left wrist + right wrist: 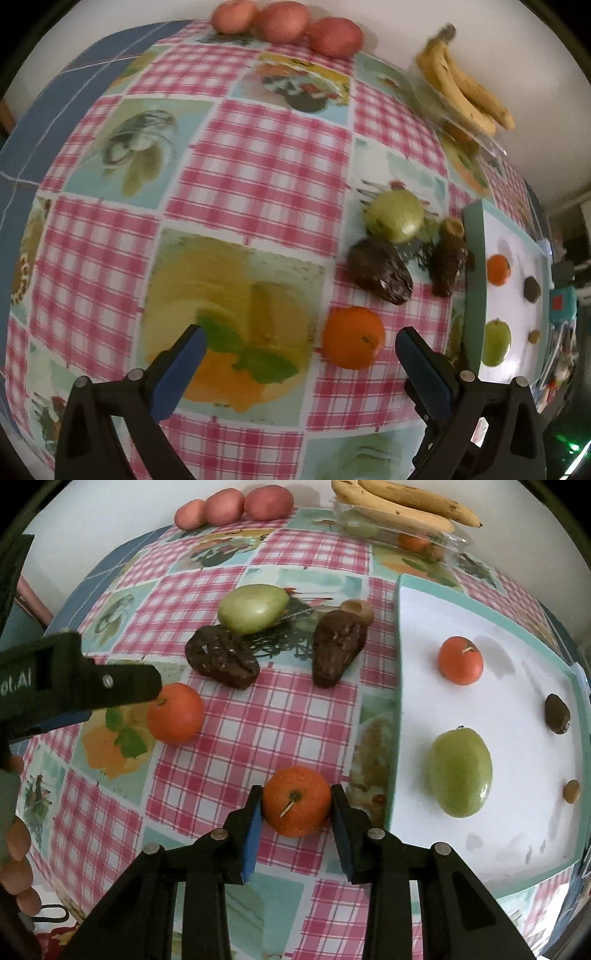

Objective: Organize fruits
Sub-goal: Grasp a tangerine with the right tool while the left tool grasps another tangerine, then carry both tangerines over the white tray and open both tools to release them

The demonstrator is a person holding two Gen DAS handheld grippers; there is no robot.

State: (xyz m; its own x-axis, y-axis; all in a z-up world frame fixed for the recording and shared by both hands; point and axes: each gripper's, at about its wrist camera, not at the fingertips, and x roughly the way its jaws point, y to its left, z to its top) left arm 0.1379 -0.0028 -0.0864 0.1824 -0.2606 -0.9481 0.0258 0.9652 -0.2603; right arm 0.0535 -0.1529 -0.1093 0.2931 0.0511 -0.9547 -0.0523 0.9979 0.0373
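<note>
round dimpled orange (296, 800), pinched in right hand-held gripper (296, 812)

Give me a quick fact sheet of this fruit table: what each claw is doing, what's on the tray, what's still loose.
right claw: shut on an orange
left claw: open, empty
tray: orange, green fruit, two small brown bits
loose on cloth: orange, green fruit, two dark brown fruits
far edge: three red fruits, bananas

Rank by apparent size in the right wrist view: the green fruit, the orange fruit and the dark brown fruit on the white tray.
1. Green fruit, clearly largest.
2. Orange fruit.
3. Dark brown fruit, smallest.
The green one lies nearer the camera, which exaggerates its lead.
</note>
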